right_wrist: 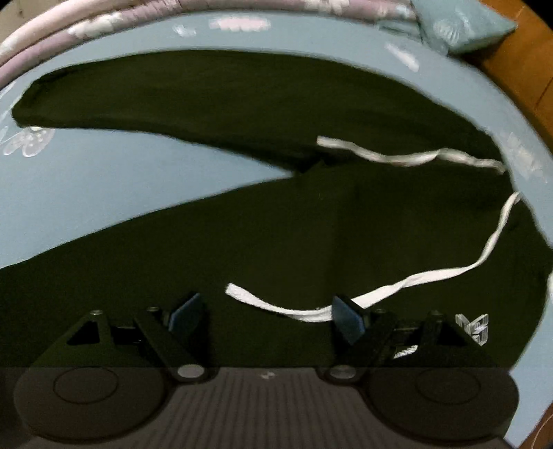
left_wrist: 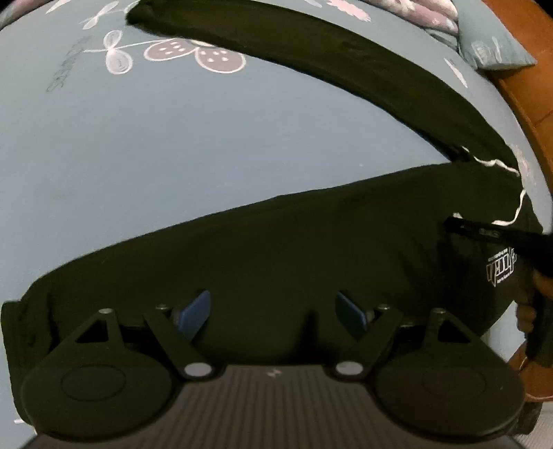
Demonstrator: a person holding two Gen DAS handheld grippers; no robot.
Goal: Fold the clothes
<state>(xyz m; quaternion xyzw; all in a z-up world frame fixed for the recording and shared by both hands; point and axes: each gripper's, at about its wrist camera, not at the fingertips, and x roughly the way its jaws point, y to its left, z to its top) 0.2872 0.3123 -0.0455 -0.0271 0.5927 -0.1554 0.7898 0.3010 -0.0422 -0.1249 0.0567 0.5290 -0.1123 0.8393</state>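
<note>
Two grippers, left gripper (left_wrist: 273,311) and right gripper (right_wrist: 266,314), jaws wide apart, empty, over black trousers (right_wrist: 242,241) spread on bed (left_wrist: 172,155). Fabric soft, limp, light; white drawstring (right_wrist: 432,276) loose. Grasp waistband edge or leg hem.

Setting: home bedroom. Evidence: a bed spread with a pale blue cotton sheet printed with white and grey flower outlines (left_wrist: 172,138); a rolled pink and lilac quilt with white cloud shapes (right_wrist: 103,20) along the far edge; a small teal printed pillow (right_wrist: 463,27) at the far right corner; a warm orange-brown wooden bed surround (left_wrist: 525,86) beside the mattress.
</note>
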